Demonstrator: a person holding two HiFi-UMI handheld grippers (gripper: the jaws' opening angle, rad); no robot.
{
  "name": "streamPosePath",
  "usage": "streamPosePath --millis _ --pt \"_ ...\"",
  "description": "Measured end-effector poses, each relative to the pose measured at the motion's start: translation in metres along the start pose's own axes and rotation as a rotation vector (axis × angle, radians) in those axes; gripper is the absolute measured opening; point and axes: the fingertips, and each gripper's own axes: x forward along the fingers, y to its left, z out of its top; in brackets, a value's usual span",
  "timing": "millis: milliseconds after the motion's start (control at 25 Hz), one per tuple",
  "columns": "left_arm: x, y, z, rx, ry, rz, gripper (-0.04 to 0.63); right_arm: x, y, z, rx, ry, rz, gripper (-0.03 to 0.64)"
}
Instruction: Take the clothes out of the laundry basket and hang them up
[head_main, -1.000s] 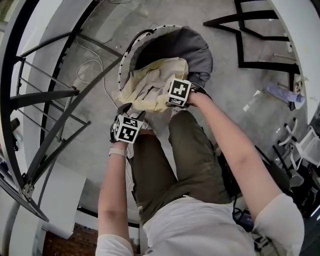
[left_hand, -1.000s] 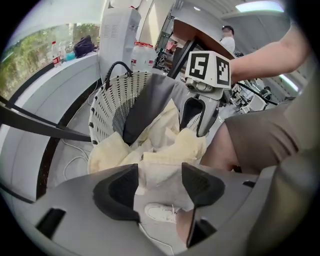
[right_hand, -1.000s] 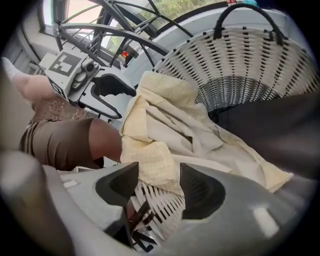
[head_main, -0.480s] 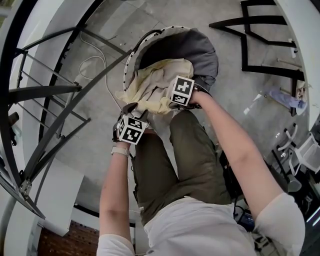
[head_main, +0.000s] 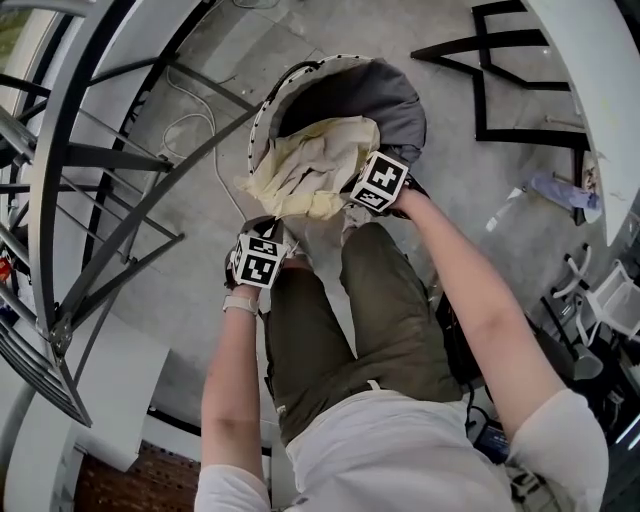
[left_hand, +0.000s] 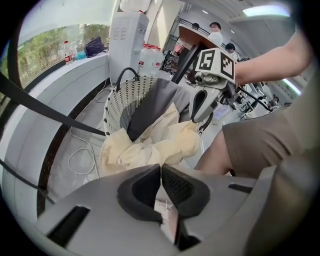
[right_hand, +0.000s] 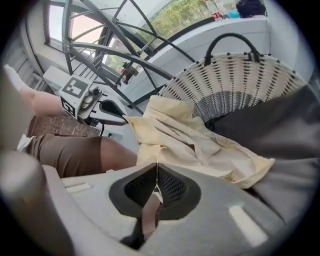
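Observation:
A pale yellow garment lies bunched on a dark grey one inside the white wicker laundry basket. My left gripper is at the yellow garment's near left edge. Its jaws have just been closing and now pinch a fold of that cloth. My right gripper holds the near right edge. Its jaws have also just been closing, and a strip of the same garment is caught between its pads. Each gripper shows in the other's view: the right gripper, the left gripper.
A black metal drying rack stands at the left, close to the basket. A white cable loops on the floor beside it. A black frame lies at the upper right. The person's legs in olive shorts are just below the basket.
Both grippers closed on the yellow garment's near edge and rose slightly. The cloth's near edge has lifted and spread over the basket rim.

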Motion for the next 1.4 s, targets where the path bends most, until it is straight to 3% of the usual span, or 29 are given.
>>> streamPosePath --millis 320,480,800,1200,1400 --pt "-0.074 -0.009 0.001 -0.061 -0.065 0.049 0.009 -0.063 0.035 0.017 0.010 -0.194 -0.142 0.009" --pt "-0.111 -0.012 0.001 -0.099 -0.095 0.084 0.009 -0.097 0.050 0.020 0.071 -0.300 -0.190 0.009" --pt "-0.208 -0.007 0.019 -0.120 -0.217 0.163 0.008 -0.175 0.088 0.023 0.126 -0.467 -0.306 0.009" --pt "-0.331 -0.009 0.062 0.011 -0.378 0.257 0.008 -0.265 0.156 0.045 0.118 -0.681 -0.455 0.009" --pt "-0.390 -0.009 0.095 0.021 -0.504 0.300 0.008 -0.318 0.192 0.064 0.126 -0.830 -0.537 0.009"
